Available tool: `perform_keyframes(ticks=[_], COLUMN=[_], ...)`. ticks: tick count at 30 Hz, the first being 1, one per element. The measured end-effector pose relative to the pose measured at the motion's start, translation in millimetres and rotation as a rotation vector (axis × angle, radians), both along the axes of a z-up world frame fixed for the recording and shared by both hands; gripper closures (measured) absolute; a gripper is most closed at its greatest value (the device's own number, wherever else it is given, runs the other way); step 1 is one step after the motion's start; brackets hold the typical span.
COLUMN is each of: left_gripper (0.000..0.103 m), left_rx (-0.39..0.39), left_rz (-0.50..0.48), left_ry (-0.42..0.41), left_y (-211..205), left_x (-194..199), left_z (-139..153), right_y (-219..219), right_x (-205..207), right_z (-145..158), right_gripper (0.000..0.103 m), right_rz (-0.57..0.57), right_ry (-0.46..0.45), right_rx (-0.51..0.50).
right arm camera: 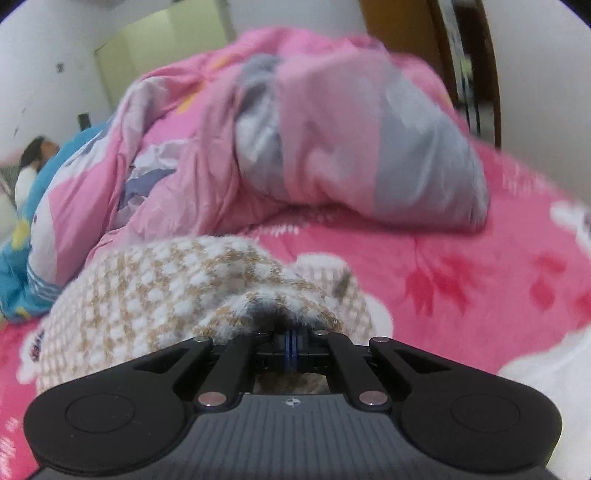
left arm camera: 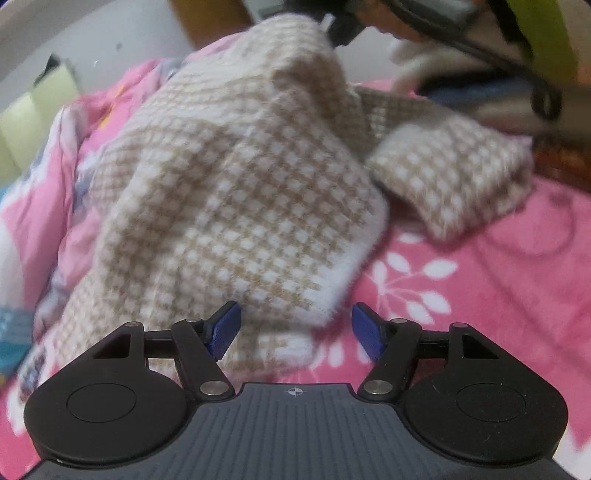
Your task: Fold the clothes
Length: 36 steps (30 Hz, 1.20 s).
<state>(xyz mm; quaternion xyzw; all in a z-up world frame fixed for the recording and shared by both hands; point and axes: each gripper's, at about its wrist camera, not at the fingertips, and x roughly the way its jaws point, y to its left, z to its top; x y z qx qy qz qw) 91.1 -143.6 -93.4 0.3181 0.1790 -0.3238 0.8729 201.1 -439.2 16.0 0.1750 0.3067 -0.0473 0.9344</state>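
A beige and white checked knit sweater (left arm camera: 236, 177) is lifted up in front of my left gripper (left arm camera: 295, 328), with one sleeve (left arm camera: 454, 173) lying on the pink bedsheet to the right. My left gripper is open and empty; the sweater's lower hem hangs just beyond its blue pads (left arm camera: 225, 328). In the right wrist view my right gripper (right arm camera: 291, 349) is shut on a bunched edge of the same sweater (right arm camera: 166, 280), which drapes over its fingers above the bed.
A pink floral bedsheet (left arm camera: 480, 295) covers the bed. A rumpled pink and grey quilt (right arm camera: 332, 140) is piled behind. A person (right arm camera: 33, 162) lies at the far left. A wooden door (right arm camera: 399, 26) and white walls stand at the back.
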Motion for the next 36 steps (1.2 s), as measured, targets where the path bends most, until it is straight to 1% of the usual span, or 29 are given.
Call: perform_keyframes(ticks=[1, 2, 3, 4, 5, 7, 8, 10, 12, 13, 14, 15, 17, 21, 22, 24, 26, 27, 28, 29, 30, 32, 33, 35, 36], left_gripper=[0.037, 0.039, 0.047, 0.053, 0.055, 0.061, 0.064, 0.067, 0.067, 0.067, 0.067, 0.067, 0.067, 0.067, 0.067, 0.067, 0.067, 0.066, 0.065, 0.065, 0.065, 0.061, 0.056, 0.052, 0.047], left_rx=[-0.009, -0.017, -0.033, -0.047, -0.061, -0.09, -0.101, -0.123, -0.145, -0.156, -0.166, -0.174, -0.187, -0.212, -0.219, -0.229, -0.24, -0.245, -0.253, -0.262, -0.274, -0.311, -0.339, -0.397, -0.42], left_rz=[0.005, 0.011, 0.026, 0.039, 0.052, 0.07, 0.07, 0.066, 0.06, 0.062, 0.064, 0.069, 0.081, 0.107, 0.114, 0.128, 0.147, 0.157, 0.169, 0.18, 0.193, 0.216, 0.223, 0.233, 0.235], left_ry=[0.001, 0.002, 0.011, 0.021, 0.03, 0.041, 0.027, -0.012, -0.056, -0.065, -0.072, -0.072, -0.057, -0.046, -0.042, -0.042, -0.04, -0.038, -0.036, -0.034, -0.032, -0.021, -0.011, 0.007, 0.004], left_y=[0.7, 1.3, 3.7, 6.6, 9.6, 14.8, 14.8, 15.3, 17.4, 18.3, 19.2, 18.8, 19.3, 25.4, 26.3, 29.5, 33.7, 35.9, 39.5, 43.4, 47.9, 57.4, 63.6, 76.8, 82.7], left_x=[1.9, 3.8, 6.5, 8.9, 11.1, 14.1, 12.9, 8.2, 1.8, 0.6, -0.4, 0.6, 1.5, 0.8, -0.2, -0.4, 0.6, 1.2, 0.5, -0.5, -2.8, -10.6, -15.4, -26.2, -31.9], left_z=[-0.7, -1.4, -1.4, -1.2, -1.0, -1.3, -0.4, 2.7, 6.4, 8.1, 9.8, 11.4, 14.1, 15.2, 13.9, 14.7, 17.0, 18.2, 19.4, 20.5, 22.5, 27.3, 30.4, 37.5, 40.6], right_y=[3.6, 8.1, 14.8, 22.2, 29.5, 41.6, 47.5, 56.2, 67.4, 73.2, 78.9, 84.7, 100.3, 116.4, 117.9, 117.4, 119.3, 120.3, 121.4, 122.5, 123.8, 126.3, 127.5, 130.8, 132.2], right_x=[-5.3, -11.6, -23.1, -36.1, -49.0, -75.6, -88.9, -120.9, -136.5, -143.3, -150.1, -156.8, -149.7, -100.8, -86.0, -62.5, -54.0, -50.6, -47.2, -43.9, -45.3, -50.6, -53.1, -56.3, -57.1], right_z=[-0.1, 0.7, 4.3, 8.7, 13.1, 24.3, 30.1, 38.7, 36.6, 34.9, 33.2, 31.5, 17.8, -18.2, -27.9, -43.7, -46.7, -47.4, -48.2, -48.9, -42.8, -26.3, -17.0, 4.8, 14.5], right_gripper=[0.103, 0.099, 0.097, 0.093, 0.085, 0.079, 0.072, 0.065, 0.06, 0.055, 0.046, 0.043, 0.041, 0.041, 0.041, 0.045, 0.075, 0.079, 0.087, 0.088, 0.088, 0.089, 0.089, 0.089, 0.089], right_rz=[0.006, 0.015, 0.024, 0.033, 0.043, 0.058, 0.066, 0.088, 0.165, 0.206, 0.248, 0.29, 0.336, 0.33, 0.318, 0.312, 0.335, 0.348, 0.361, 0.374, 0.395, 0.442, 0.463, 0.501, 0.516], right_ry=[0.004, 0.006, -0.004, -0.018, -0.032, -0.066, -0.084, -0.123, -0.122, -0.118, -0.115, -0.112, -0.071, 0.028, 0.057, 0.102, 0.114, 0.117, 0.121, 0.125, 0.108, 0.06, 0.034, -0.024, -0.048], right_rx=[-0.01, -0.025, -0.054, -0.088, -0.122, -0.16, -0.178, -0.158, -0.104, -0.075, -0.046, -0.017, 0.004, 0.038, 0.057, 0.133, 0.231, 0.281, 0.33, 0.38, 0.423, 0.5, 0.531, 0.576, 0.593])
